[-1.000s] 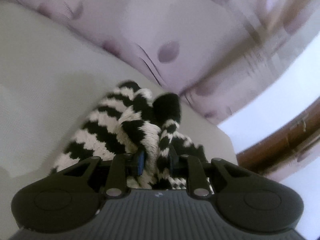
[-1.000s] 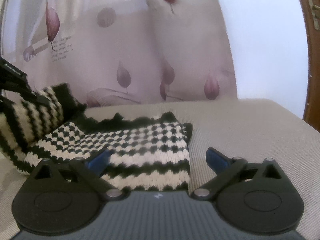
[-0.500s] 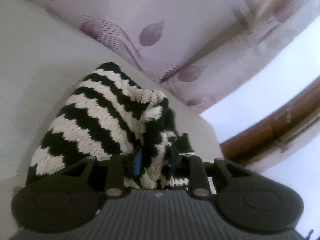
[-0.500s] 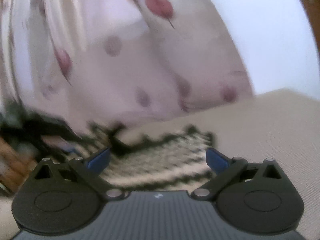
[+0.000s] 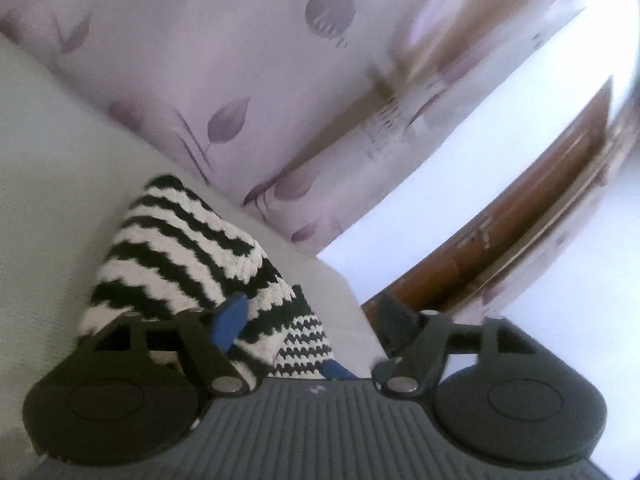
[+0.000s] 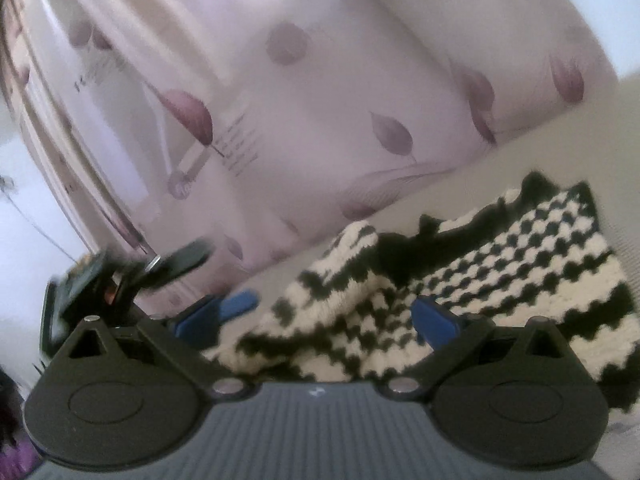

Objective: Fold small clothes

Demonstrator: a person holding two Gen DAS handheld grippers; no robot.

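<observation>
A black-and-white knitted garment [image 5: 180,248] lies on a pale cushioned surface [image 5: 48,152], one striped part folded over a checkered part. In the right wrist view the garment [image 6: 500,264] spreads to the right, with the folded striped flap at its left end. My left gripper [image 5: 316,316] is open and empty just above the garment's near edge. My right gripper [image 6: 336,312] is open and empty, its fingers over the garment's near edge. The left gripper also shows blurred at the left of the right wrist view [image 6: 152,268].
A pale curtain with purple leaf prints [image 6: 320,100] hangs right behind the surface. A brown wooden frame [image 5: 520,216] and a white wall [image 5: 560,300] lie beyond the surface's right end.
My left gripper has opened and let go of the garment's striped part, which now lies folded over the rest. My right gripper stayed open and swung to face the garment's left end.
</observation>
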